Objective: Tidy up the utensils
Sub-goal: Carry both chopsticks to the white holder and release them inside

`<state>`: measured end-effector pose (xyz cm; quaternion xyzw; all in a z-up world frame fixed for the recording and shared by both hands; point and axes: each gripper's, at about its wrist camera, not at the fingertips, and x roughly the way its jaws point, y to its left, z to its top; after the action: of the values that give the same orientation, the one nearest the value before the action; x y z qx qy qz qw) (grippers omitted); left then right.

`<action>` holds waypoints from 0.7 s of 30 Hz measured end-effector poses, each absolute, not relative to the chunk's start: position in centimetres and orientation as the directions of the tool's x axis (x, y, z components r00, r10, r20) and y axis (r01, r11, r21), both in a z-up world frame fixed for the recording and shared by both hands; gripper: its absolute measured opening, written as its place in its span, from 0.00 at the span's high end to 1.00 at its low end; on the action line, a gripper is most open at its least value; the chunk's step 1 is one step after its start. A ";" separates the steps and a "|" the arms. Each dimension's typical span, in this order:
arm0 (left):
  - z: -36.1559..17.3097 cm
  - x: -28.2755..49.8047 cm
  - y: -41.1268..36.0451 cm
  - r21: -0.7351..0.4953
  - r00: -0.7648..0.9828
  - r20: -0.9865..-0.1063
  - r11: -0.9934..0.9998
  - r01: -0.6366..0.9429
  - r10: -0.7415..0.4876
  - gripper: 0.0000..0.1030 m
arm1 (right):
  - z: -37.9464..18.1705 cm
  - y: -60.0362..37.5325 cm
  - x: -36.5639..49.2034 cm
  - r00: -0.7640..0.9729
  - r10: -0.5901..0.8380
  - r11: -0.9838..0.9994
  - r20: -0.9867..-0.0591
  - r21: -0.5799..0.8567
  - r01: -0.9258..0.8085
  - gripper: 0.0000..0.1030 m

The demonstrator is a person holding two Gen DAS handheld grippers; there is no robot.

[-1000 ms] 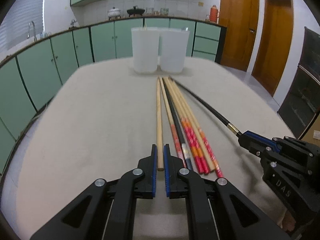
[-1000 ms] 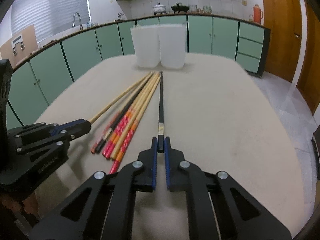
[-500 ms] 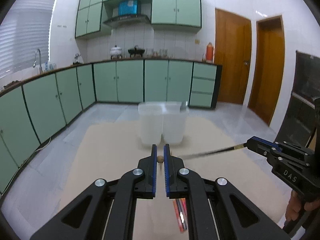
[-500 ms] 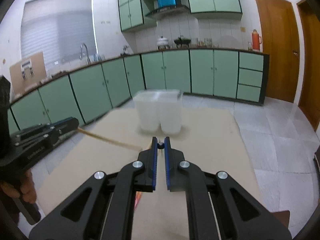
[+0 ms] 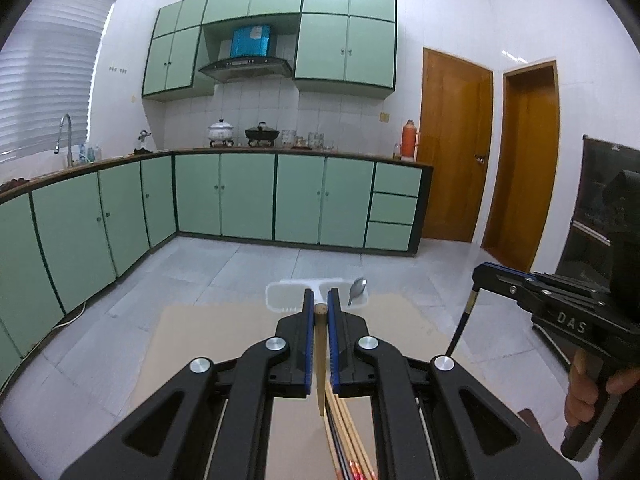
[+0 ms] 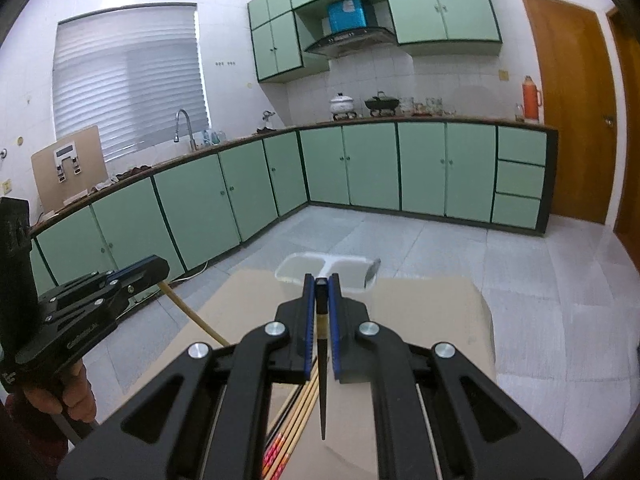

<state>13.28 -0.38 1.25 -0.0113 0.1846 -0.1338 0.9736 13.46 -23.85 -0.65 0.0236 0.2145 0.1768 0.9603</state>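
Observation:
My left gripper (image 5: 320,307) is shut on a plain wooden chopstick (image 5: 320,364) that hangs point-down between the jaws. My right gripper (image 6: 321,281) is shut on a black chopstick (image 6: 322,376), likewise hanging point-down; in the left wrist view it shows at the right (image 5: 476,276) with the black stick (image 5: 462,322) below it. The left gripper also shows in the right wrist view (image 6: 158,270) with the wooden stick (image 6: 192,314). Several chopsticks (image 5: 346,436) stay on the beige table (image 5: 208,344). Two clear containers (image 5: 288,296) stand at its far end, a spoon (image 5: 357,289) in the right one.
Green kitchen cabinets (image 5: 248,196) run along the back and left walls across a tiled floor (image 5: 224,264). Wooden doors (image 5: 456,160) stand at the right. A person's hand (image 5: 584,396) holds the right gripper's handle; another hand (image 6: 68,396) holds the left one.
Both grippers have lifted their chopsticks off the table and risen high. The sticks swung from lying forward to hanging point-down. The view now looks down on the container tops.

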 end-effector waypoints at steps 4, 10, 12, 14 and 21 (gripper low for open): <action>3.2 14.3 0.1 -0.067 0.914 -0.309 0.965 0.254 -0.263 0.94 | 1.7 -23.9 15.1 0.850 0.378 0.926 -0.368 0.128 -0.356 0.94; 6.2 16.2 0.4 -0.061 0.942 -0.229 0.970 0.237 -0.245 0.94 | 5.4 -23.9 17.9 0.882 0.368 0.930 -0.292 0.110 -0.352 0.94; 7.2 16.8 0.2 -0.060 0.949 -0.199 0.970 0.236 -0.243 0.94 | 6.5 -23.9 19.0 0.893 0.362 0.932 -0.267 0.107 -0.346 0.94; 8.1 17.8 0.1 -0.055 0.956 -0.168 0.971 0.233 -0.239 0.94 | 7.2 -23.9 20.1 0.903 0.352 0.936 -0.247 0.103 -0.337 0.94; 8.3 22.8 -1.0 -0.048 0.958 -0.166 0.972 0.228 -0.233 0.94 | 7.6 -23.3 25.6 0.927 0.308 0.951 -0.214 0.068 -0.301 0.94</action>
<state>22.85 -0.98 8.31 -0.0143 0.0856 -0.1166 0.9894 25.56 -23.27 7.58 0.0167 0.1119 0.1550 0.9814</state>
